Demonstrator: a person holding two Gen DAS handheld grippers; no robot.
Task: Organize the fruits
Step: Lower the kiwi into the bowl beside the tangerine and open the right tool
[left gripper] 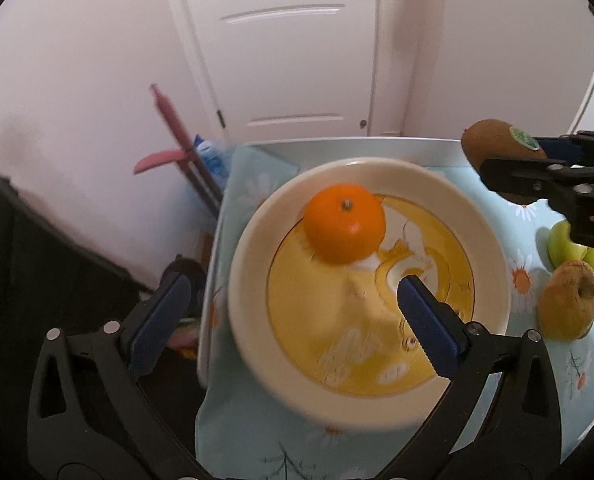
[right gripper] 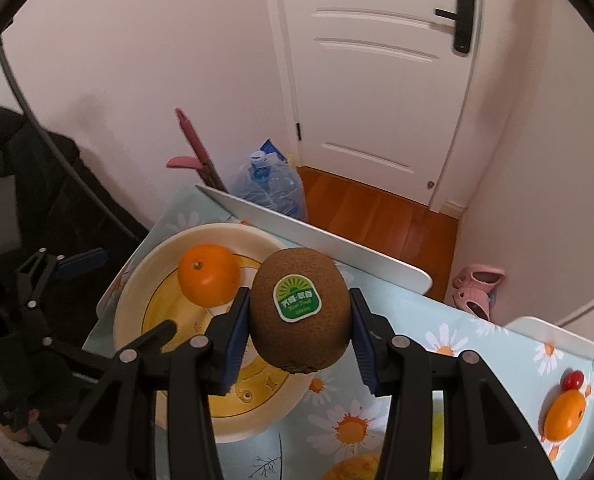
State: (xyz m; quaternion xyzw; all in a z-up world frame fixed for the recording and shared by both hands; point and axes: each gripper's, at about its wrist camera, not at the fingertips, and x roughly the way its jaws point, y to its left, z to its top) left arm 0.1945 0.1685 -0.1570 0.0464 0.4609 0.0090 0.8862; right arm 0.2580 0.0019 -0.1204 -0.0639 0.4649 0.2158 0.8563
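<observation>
A cream plate [left gripper: 493, 248] with a yellow centre sits on the flowered cloth. It also shows in the right wrist view [right gripper: 137, 292]. An orange [left gripper: 344, 227] lies in it; the right wrist view shows the orange [right gripper: 208, 274] too. My left gripper [left gripper: 293, 304] is open, one finger over the plate, the other past the table's left edge. My right gripper [right gripper: 300, 326] is shut on a brown kiwi [right gripper: 300, 308] with a green sticker, held above the plate's right rim. The kiwi [left gripper: 497, 148] appears at the right in the left wrist view.
A yellow-brown pear [left gripper: 569, 300] and green apples [left gripper: 565, 244] lie right of the plate. A small orange fruit [right gripper: 565, 416] and a red one [right gripper: 573, 379] lie at the far right. A white board [right gripper: 317, 236] edges the table's back. A water jug [right gripper: 269, 184] stands on the floor.
</observation>
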